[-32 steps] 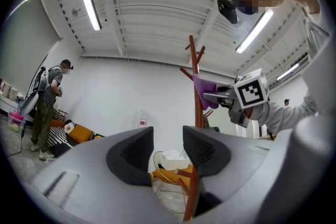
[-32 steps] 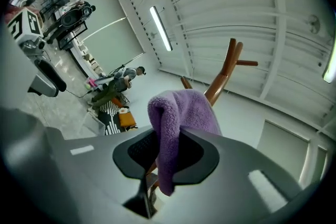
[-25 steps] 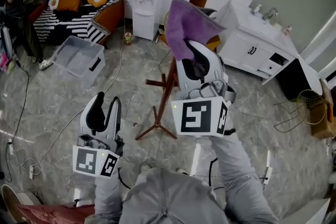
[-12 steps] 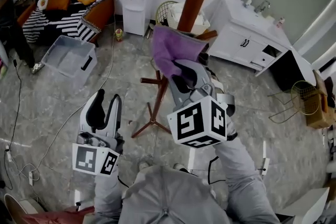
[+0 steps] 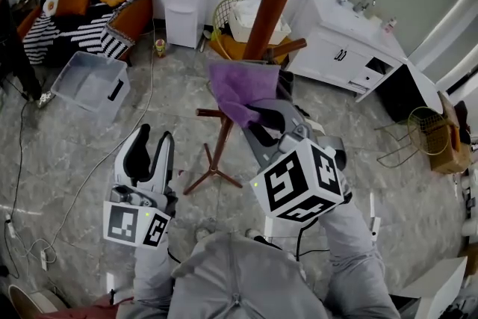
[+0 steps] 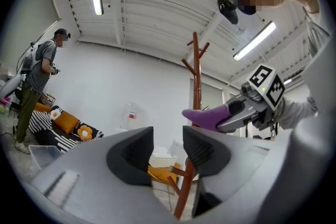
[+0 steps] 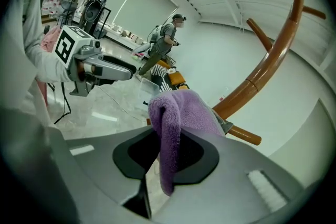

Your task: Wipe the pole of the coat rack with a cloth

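Head view is showing the right gripper (image 5: 261, 114) clamping the purple cloth (image 5: 240, 86) and pressing it against the brown pole (image 5: 273, 2) of the coat rack; compared with a second ago, the cloth is sitting lower on the pole, now at about the level of the short lower peg (image 5: 290, 48), so the stroke is travelling downward toward the splayed feet (image 5: 211, 174); right gripper view is confirming the hold, with a fold of cloth (image 7: 175, 113) pinched between the two jaws and draping over them, the pole (image 7: 265, 73) rising just behind it; whether the fabric is wrapping round the pole or only lying on its near side is not clear from any view; the left gripper (image 5: 148, 153) is hanging low at the person's left, well apart from the rack, jaws parted with nothing between them, in much the same place as before; judging by this, the wipe is going well, with the upper stretch probably covered and the stretch down to the feet still needing the cloth.
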`<state>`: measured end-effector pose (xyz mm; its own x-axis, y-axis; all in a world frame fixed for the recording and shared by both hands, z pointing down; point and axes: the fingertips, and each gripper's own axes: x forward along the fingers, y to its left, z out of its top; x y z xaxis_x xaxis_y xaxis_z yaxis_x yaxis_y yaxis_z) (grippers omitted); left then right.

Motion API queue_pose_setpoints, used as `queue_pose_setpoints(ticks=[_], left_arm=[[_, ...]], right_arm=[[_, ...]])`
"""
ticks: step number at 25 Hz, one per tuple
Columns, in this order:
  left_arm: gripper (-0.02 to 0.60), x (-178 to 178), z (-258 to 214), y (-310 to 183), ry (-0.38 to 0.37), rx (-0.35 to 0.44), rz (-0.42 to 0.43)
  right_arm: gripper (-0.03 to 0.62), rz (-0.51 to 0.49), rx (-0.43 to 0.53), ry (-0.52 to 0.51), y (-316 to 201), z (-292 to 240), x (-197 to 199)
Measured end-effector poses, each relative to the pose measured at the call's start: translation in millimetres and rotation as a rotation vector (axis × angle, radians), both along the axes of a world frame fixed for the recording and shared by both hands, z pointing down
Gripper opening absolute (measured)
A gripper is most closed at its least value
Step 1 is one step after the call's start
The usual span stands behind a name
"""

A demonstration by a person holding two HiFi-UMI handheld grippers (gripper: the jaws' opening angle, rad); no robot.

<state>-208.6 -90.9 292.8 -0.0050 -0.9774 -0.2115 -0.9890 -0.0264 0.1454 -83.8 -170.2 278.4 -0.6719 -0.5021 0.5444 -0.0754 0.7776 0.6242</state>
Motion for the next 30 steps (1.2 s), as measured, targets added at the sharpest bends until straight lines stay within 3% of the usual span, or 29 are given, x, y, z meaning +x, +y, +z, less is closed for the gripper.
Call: queue_pose_setpoints(ticks=[7, 14, 24, 30], left_arm=[[0.184, -2, -2, 1, -0.005, -0.001, 0.017], [0.184, -2, -3, 7, -0.026, -0.006, 0.035], [0.184, 17, -3, 7, -0.053, -0.034, 0.034], [0.184, 43, -6, 8, -0.088, -0.058, 0.011]], right_arm=[[0.06, 0.002, -0.034, 0.026, 14, 2, 15], [0.06, 0.025, -0.051, -0.022, 33, 0, 35], [0.06, 0.038, -0.131, -0.195, 54, -16, 76], [0.06, 0.042, -0.284, -0.443, 67, -21, 125]])
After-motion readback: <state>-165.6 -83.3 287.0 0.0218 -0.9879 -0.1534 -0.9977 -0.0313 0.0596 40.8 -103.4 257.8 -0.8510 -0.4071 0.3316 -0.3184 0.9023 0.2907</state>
